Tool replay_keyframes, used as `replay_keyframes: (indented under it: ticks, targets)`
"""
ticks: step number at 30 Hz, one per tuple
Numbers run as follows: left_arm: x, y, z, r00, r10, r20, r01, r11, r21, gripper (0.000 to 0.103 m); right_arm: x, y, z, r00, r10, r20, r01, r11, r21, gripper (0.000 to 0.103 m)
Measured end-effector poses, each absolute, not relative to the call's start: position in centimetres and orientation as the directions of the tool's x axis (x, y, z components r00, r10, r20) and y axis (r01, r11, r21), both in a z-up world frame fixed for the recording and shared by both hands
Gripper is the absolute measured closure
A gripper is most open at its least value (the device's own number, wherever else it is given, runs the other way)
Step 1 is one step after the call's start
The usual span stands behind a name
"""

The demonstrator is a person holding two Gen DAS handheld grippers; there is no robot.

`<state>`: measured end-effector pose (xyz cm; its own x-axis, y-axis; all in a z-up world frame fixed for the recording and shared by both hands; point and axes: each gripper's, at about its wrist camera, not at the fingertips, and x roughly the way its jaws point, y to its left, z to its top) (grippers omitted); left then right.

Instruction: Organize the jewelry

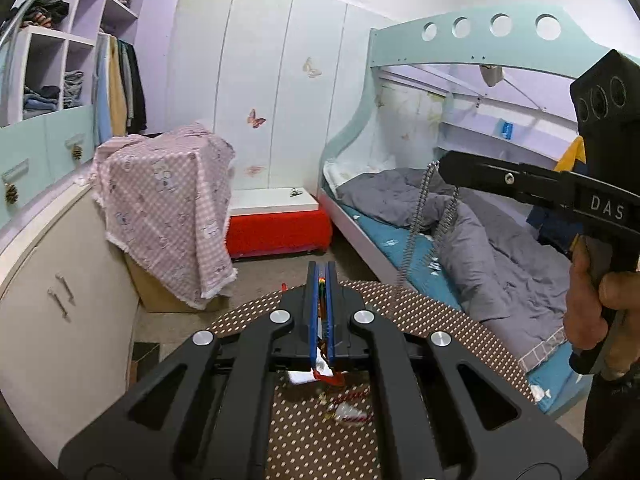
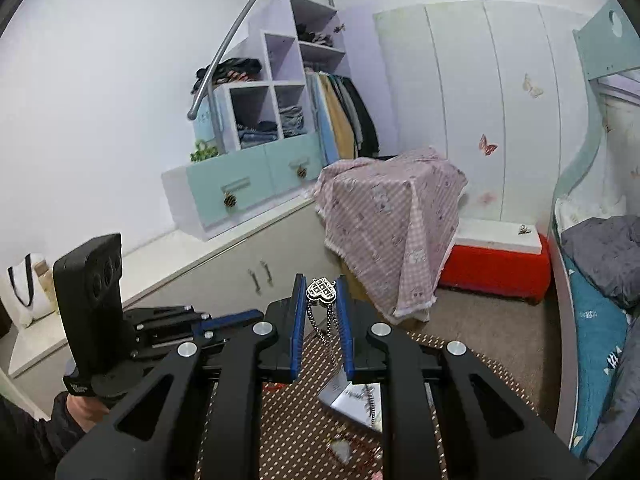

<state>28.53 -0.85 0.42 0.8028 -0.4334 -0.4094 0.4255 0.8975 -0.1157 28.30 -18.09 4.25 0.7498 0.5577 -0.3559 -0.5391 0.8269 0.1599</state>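
Observation:
My right gripper (image 2: pixel 321 292) is shut on a silver heart-shaped pendant (image 2: pixel 321 291), and its beaded chain (image 2: pixel 316 322) hangs down between the fingers. In the left wrist view that gripper (image 1: pixel 442 170) is at the right, with the chain (image 1: pixel 416 216) dangling in two strands to the dotted brown table (image 1: pixel 420 316). My left gripper (image 1: pixel 320 276) is shut on a thin red and multicoloured cord piece (image 1: pixel 321 285) with a white tag (image 1: pixel 310 376) below. A red-and-white braided bracelet (image 1: pixel 352 408) lies on the table. A silvery box (image 2: pixel 352 400) lies under the right gripper.
A pink checked cloth covers a box (image 1: pixel 168 208) on the floor beyond the table. A red bench (image 1: pixel 278 228) with a white top stands by the wardrobe. A bunk bed (image 1: pixel 460 240) with a grey duvet lies to the right. Cream cabinets (image 1: pixel 56 300) run along the left.

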Motion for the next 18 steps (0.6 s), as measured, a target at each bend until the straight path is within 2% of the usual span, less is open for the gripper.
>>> replay_keyframes:
  ticks: [4, 9, 11, 12, 13, 14, 15, 16, 18]
  targets:
    - [30.5, -1.7, 0.7, 0.793, -0.442, -0.419, 0.429, 0.894, -0.129, 0.100, 30.0, -18.8, 4.0, 0.756, 0.543, -0.367, -0.515, 0.838, 0.178, 0.090]
    - [33.4, -3.0, -0.4, 0.775, -0.439, -0.454, 0.423, 0.895, -0.144, 0.099, 33.0, -19.0, 1.1, 0.746, 0.501, -0.440, -0.459, 0.864, 0.206, 0.090]
    - [34.6, -3.5, -1.4, 0.762, -0.417, -0.496, 0.408, 0.903, -0.132, 0.099, 34.0, -19.4, -0.5, 0.750, 0.463, -0.473, -0.409, 0.886, 0.220, 0.087]
    - [35.1, -3.6, -2.0, 0.760, -0.389, -0.520, 0.385, 0.915, -0.122, 0.084, 34.2, -19.7, -1.2, 0.753, 0.445, -0.485, -0.386, 0.895, 0.222, 0.069]
    - [35.3, -3.5, -2.4, 0.763, -0.365, -0.534, 0.362, 0.925, -0.115, 0.067, 34.4, -20.1, -1.9, 0.762, 0.423, -0.491, -0.356, 0.906, 0.228, 0.034]
    - [35.2, -3.2, -2.6, 0.772, -0.354, -0.528, 0.344, 0.931, -0.122, 0.014, 34.2, -20.6, -2.4, 0.783, 0.393, -0.483, -0.320, 0.919, 0.230, 0.018]
    - [34.8, -2.6, -2.6, 0.798, -0.345, -0.493, 0.320, 0.937, -0.137, 0.006, 34.0, -20.9, -2.6, 0.792, 0.382, -0.475, -0.306, 0.923, 0.232, 0.007]
    - [34.3, -1.9, -2.5, 0.819, -0.334, -0.467, 0.298, 0.943, -0.152, 0.006, 33.8, -21.2, -2.8, 0.795, 0.376, -0.476, -0.294, 0.925, 0.239, 0.007]
    - [34.0, -1.2, -2.5, 0.826, -0.304, -0.475, 0.263, 0.953, -0.153, 0.006, 33.6, -21.8, -3.4, 0.802, 0.339, -0.492, -0.252, 0.938, 0.237, 0.007]
